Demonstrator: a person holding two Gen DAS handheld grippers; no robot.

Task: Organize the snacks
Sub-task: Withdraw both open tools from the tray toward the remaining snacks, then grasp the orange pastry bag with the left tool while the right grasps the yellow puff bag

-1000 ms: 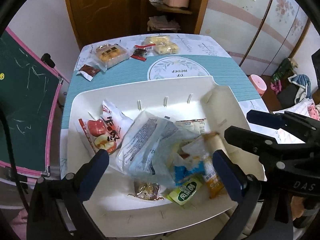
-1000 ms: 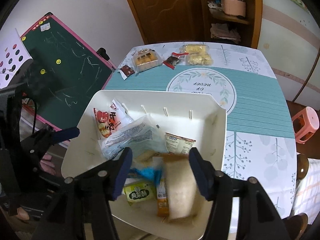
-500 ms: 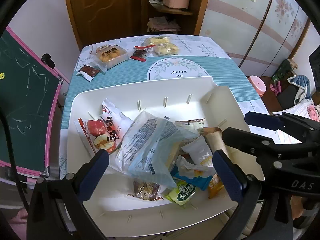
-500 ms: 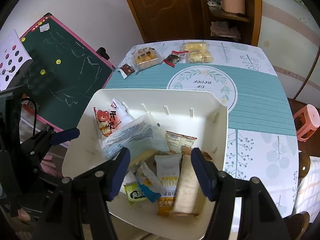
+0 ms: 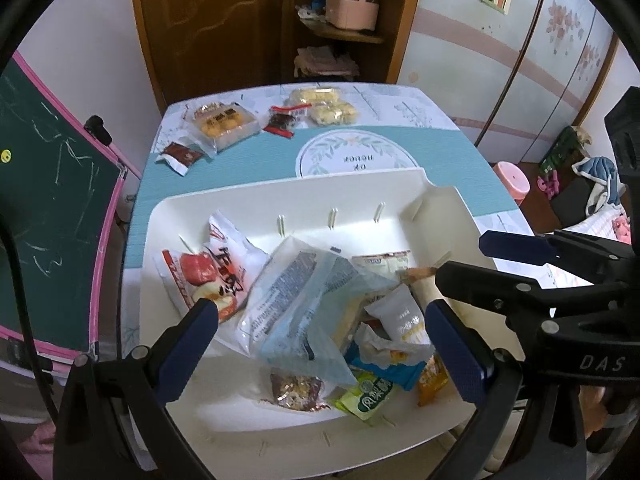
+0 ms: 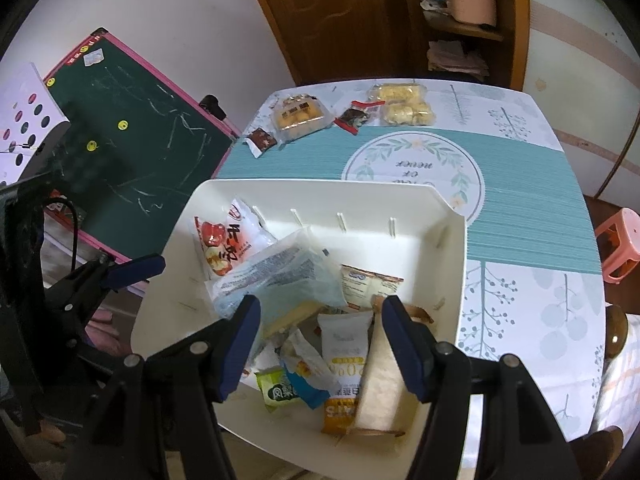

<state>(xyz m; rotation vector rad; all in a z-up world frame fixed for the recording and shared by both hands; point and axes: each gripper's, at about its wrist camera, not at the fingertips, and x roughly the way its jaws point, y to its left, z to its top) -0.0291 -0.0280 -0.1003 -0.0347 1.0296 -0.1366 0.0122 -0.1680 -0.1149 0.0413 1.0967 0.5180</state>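
Left wrist view: the left gripper (image 5: 320, 326) is spread wide, holding nothing, above the white bin (image 5: 248, 208) of snack packets (image 5: 296, 300) at frame centre.

Right wrist view: the right gripper (image 6: 320, 330) is parted, empty, above the same packets; four more snacks (image 6: 296, 116) lie on the table (image 6: 520, 168) at upper centre.

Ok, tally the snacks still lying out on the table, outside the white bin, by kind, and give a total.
Clear packs of yellow cakes: 2 – one tray pack, one bag
Small dark packets: 2 – one at the table edge, one with red trim
Total: 4
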